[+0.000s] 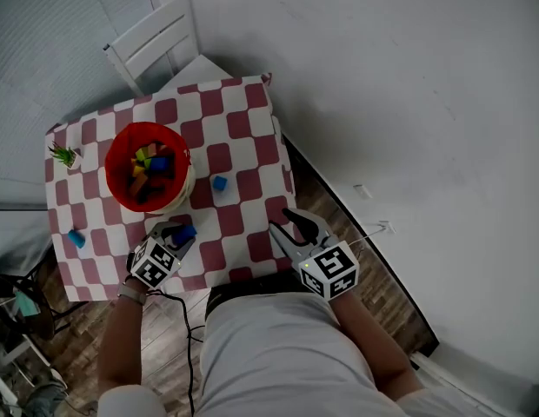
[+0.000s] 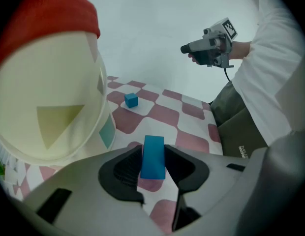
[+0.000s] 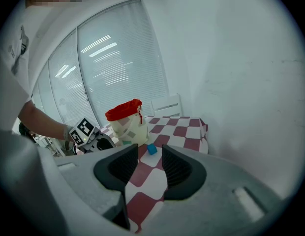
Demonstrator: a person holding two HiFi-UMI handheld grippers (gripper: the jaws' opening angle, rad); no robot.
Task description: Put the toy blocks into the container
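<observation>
Seen from the head view, a small table under a red-and-white checked cloth (image 1: 243, 120) carries a cream fabric container with a red rim (image 1: 113, 176), its inside stacked with toy blocks in several colours. That heap of blocks appears in no other view.

The left gripper view shows the container (image 2: 49, 107) only from outside, a pale wall printed with coloured shapes. It stands just beside the left gripper (image 2: 152, 155), whose jaws are clamped on the two long sides of an upright blue rectangular toy block (image 2: 153, 149) just above the cloth. From the head view the same left gripper (image 1: 178, 233) and its block (image 1: 184, 231) sit near the table's front edge, just in front of the container.

The right gripper (image 1: 291, 224) is over the table's front right corner, and the right gripper view shows its jaws (image 3: 150, 156) apart with nothing between them. The left gripper view catches the right gripper (image 2: 184, 48) in the air, well apart from the block.

A small blue cube (image 1: 220, 182) lies loose on the cloth to the right of the container, visible in all three views (image 2: 131, 100) (image 3: 152, 149). Only the head view takes in another blue block (image 1: 76, 238) at the table's left edge, a small green potted plant (image 1: 64, 155) and a white slatted chair (image 1: 156, 37) behind the table.
</observation>
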